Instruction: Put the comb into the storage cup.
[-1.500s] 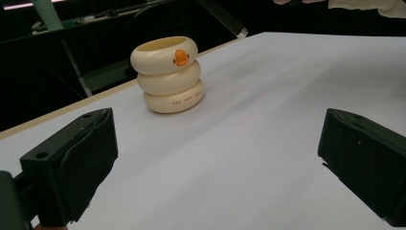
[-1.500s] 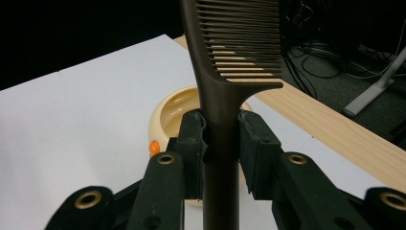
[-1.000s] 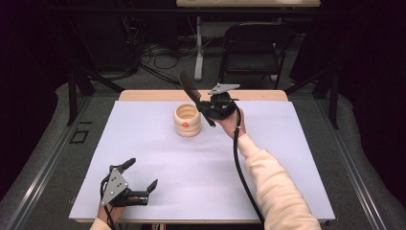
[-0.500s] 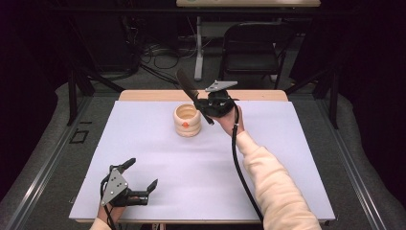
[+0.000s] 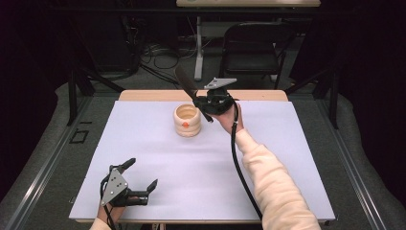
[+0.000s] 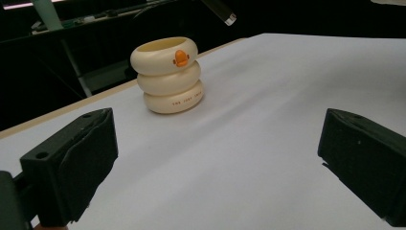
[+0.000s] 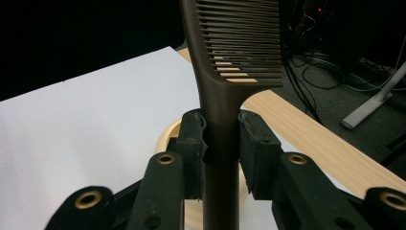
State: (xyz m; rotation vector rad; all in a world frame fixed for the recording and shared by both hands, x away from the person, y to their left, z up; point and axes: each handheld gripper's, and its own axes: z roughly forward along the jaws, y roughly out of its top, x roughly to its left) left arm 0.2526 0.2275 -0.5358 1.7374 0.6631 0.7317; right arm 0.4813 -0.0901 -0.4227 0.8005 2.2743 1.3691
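- Your right gripper [image 5: 205, 103] is clamped on a dark comb [image 7: 225, 86] by its handle, held above the desk [image 5: 287, 143] near the far edge, mid-width.
- The comb's lower end sits just over the cream ringed holder [image 5: 186, 120] w/ an orange mark.
- Your left gripper [image 5: 141, 179] has its jaws apart, holding nothing, low at the near-left corner.

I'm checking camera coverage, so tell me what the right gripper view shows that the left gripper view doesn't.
The right gripper view alone shows the comb's teeth, with the right tongs shut on the comb's handle. The left gripper view alone shows the holder's orange duck mark, its three stacked rings and the left tongs open over bare mat. Both share the cream holder and the white mat.
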